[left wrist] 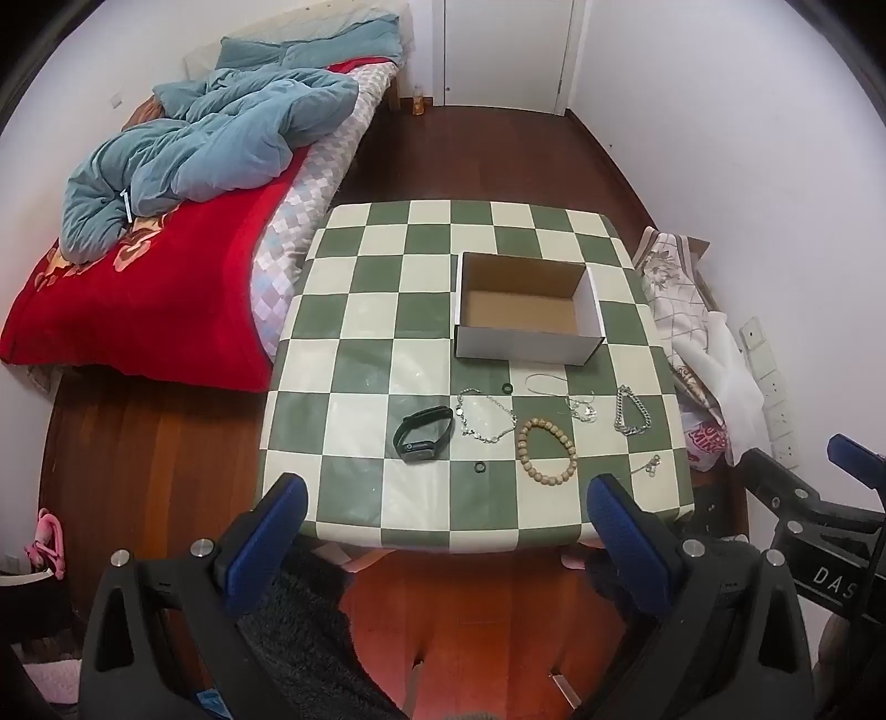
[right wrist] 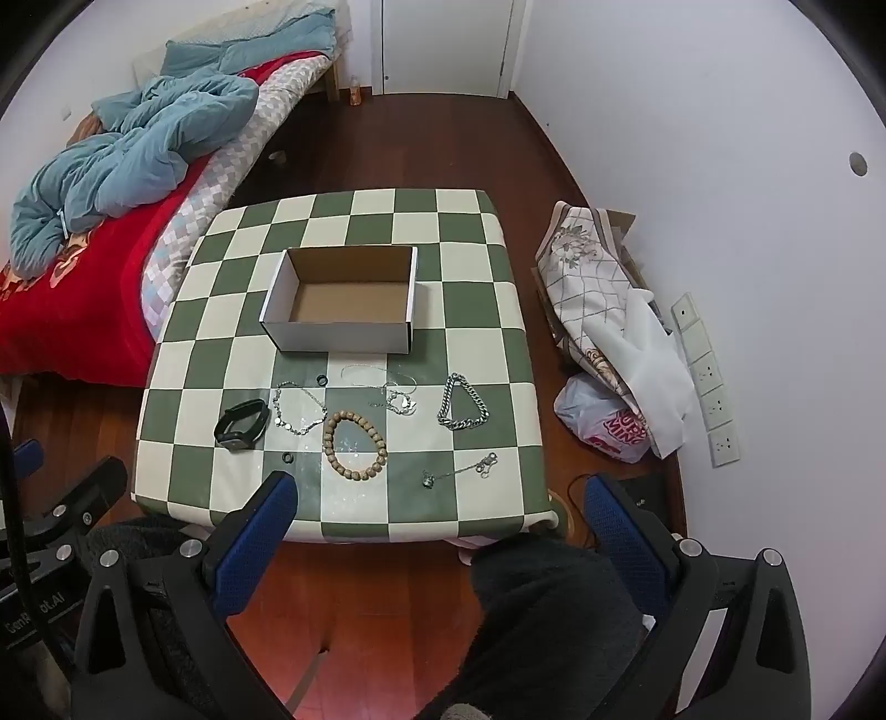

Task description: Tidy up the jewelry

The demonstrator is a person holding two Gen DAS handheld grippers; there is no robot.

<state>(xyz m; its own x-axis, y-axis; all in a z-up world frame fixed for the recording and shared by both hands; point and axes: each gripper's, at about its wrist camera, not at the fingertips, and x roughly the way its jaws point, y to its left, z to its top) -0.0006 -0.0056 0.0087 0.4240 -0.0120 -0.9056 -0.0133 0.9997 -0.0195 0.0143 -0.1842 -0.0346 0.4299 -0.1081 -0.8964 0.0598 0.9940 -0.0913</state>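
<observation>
An empty white cardboard box (left wrist: 526,307) (right wrist: 340,302) stands open on the green-and-cream checkered table (left wrist: 354,310) (right wrist: 476,310). In front of it lie a black wristband (left wrist: 423,433) (right wrist: 242,422), a wooden bead bracelet (left wrist: 547,450) (right wrist: 354,443), a silver disc bracelet (left wrist: 485,416) (right wrist: 298,410), a thick silver chain (left wrist: 630,411) (right wrist: 463,402), a thin necklace (left wrist: 576,400) (right wrist: 387,387), a small chain with a pendant (right wrist: 459,471) and two black rings (left wrist: 506,389) (left wrist: 479,468). My left gripper (left wrist: 446,498) and right gripper (right wrist: 437,498) are both open and empty, above the table's near edge.
A bed (left wrist: 166,266) with a red blanket and blue duvet stands left of the table. Folded cloth and a plastic bag (right wrist: 609,343) lie on the floor to the right, by the white wall with a socket strip (right wrist: 706,382). A white door (left wrist: 506,50) is at the back.
</observation>
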